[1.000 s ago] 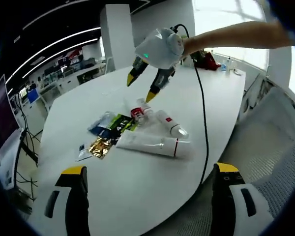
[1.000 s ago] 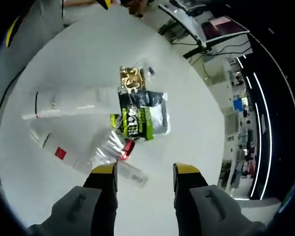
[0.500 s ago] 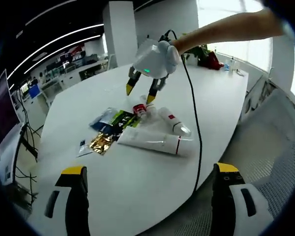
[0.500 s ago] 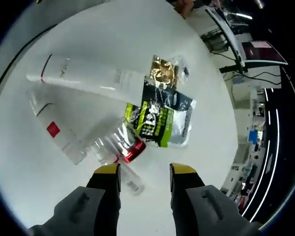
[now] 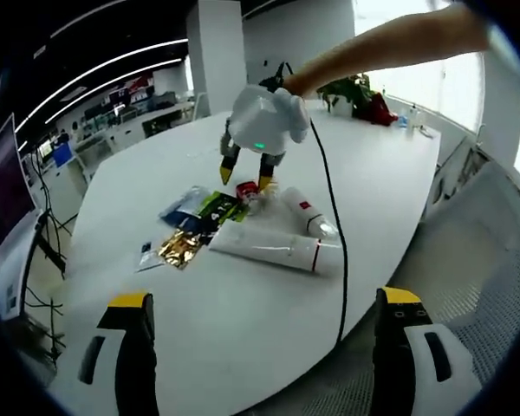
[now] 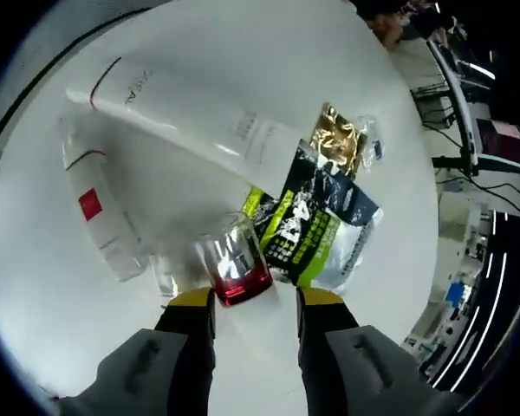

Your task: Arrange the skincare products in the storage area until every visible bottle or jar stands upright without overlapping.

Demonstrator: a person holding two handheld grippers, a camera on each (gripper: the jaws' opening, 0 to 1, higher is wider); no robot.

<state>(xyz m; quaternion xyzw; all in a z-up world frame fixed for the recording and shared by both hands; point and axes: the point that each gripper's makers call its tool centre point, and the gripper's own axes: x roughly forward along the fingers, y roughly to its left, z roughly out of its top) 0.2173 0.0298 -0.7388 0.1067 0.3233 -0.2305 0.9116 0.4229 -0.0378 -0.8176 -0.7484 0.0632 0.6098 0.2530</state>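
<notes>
Low in the centre of the right gripper view, the small clear bottle (image 6: 230, 260) with its red cap lies just ahead of the right gripper (image 6: 244, 301), whose jaws are parted and empty; it looks light, rigid and slippery, so gripping across the cap seems best.

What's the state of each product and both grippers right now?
white tube: lying flat on the table.
clear bottle with red label: lying on its side.
red-capped bottle: lying down, cap end between the right gripper's open jaws.
sachets: flat, overlapping.
right gripper: open, not closed on it.
left gripper: open, holding nothing.
</notes>
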